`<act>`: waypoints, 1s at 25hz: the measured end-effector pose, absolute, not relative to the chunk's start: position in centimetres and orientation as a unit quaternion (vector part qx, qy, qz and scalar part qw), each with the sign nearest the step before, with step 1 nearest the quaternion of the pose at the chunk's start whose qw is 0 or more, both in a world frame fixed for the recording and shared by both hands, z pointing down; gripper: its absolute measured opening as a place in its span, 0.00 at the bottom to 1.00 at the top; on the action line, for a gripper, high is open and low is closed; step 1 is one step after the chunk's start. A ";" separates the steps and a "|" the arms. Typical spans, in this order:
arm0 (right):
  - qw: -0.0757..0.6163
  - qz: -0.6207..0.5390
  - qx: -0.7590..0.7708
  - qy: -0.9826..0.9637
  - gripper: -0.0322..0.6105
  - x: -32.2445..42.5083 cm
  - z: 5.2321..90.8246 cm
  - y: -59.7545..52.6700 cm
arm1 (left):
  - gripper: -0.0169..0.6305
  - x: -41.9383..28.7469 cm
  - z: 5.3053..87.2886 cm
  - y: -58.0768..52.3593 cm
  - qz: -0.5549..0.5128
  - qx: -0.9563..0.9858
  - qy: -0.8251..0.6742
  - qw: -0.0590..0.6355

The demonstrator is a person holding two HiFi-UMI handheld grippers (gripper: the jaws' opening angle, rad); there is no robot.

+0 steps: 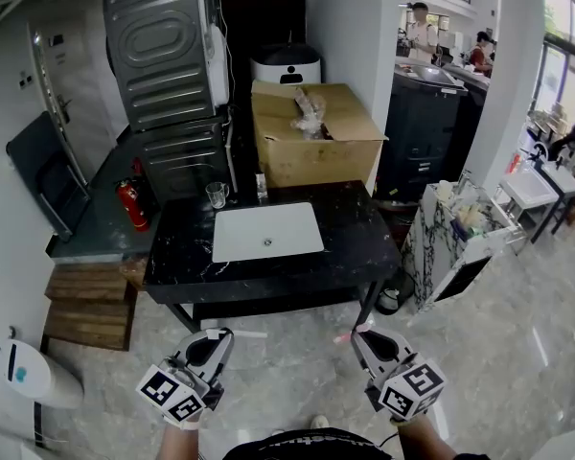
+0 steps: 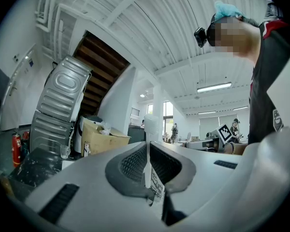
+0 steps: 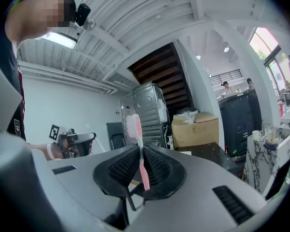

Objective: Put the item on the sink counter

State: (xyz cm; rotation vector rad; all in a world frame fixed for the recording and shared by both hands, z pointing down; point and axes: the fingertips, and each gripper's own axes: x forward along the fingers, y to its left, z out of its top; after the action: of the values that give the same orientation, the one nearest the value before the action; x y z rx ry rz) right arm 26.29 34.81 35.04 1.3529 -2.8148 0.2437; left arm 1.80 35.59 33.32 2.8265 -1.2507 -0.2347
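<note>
I am at the carrying step: I stand in front of the black sink counter [image 1: 359,233], well apart from it, and nothing is put down yet. The next move, I think, calls for walking closer and lowering an item onto the bare stone beside the white basin [image 1: 268,230], away from the glass [image 1: 217,195]. The right gripper [image 3: 139,151] has its jaws nearly together, pinching the handle of a pink toothbrush [image 3: 135,127], which stands upright. The left gripper [image 2: 148,146] is also narrow, closed on a thin white item [image 2: 150,124], perhaps a tube; I cannot tell exactly.
</note>
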 end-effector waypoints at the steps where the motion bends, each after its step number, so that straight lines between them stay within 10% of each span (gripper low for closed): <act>1: 0.005 0.079 0.431 -0.899 0.14 26.4 35.1 34.6 | 0.07 1.9 33.2 35.5 -0.077 0.912 -0.403 0.021; 25: -0.013 0.107 0.386 -0.916 0.14 30.3 37.5 29.2 | 0.07 4.4 32.9 31.5 -0.057 0.885 -0.463 0.005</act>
State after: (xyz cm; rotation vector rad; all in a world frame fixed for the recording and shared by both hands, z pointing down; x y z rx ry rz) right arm 30.34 29.18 37.51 1.2225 -2.9015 0.3386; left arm 4.44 31.46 32.92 2.7709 -1.4494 -0.1784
